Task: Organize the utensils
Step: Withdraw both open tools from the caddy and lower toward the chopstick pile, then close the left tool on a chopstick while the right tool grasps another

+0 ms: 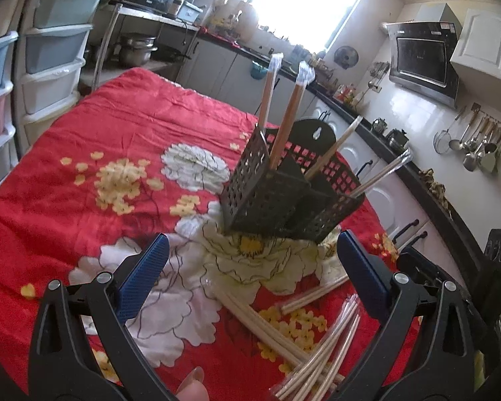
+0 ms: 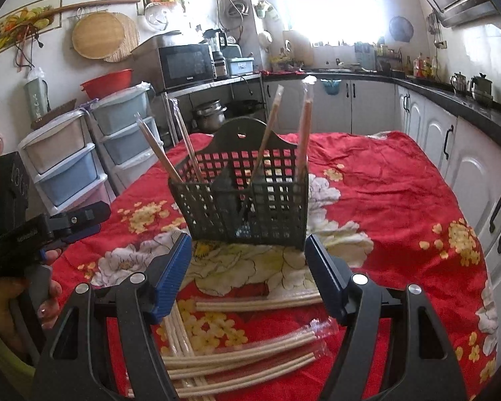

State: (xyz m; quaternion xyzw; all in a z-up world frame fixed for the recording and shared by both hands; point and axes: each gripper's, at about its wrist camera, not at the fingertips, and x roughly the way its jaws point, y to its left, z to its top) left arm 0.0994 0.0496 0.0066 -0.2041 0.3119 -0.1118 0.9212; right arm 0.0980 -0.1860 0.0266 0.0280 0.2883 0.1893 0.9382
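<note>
Chopsticks [image 2: 250, 344] — below open right tongs [image 2: 247, 277]

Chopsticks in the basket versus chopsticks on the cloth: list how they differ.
The chopsticks in the basket stand leaning in the black basket; the chopsticks on the cloth lie flat, criss-crossed, in front of it. The basket ones look browner, the loose ones paler. Both kinds are in clear wrappers.

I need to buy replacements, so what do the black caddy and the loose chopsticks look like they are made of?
Caddy: likely matte black moulded plastic, judging by its uniform grid holes and shaped hanging tab. Chopsticks: probably pale bamboo or wood, unvarnished, each pair in a clear glossy plastic sleeve.
</note>
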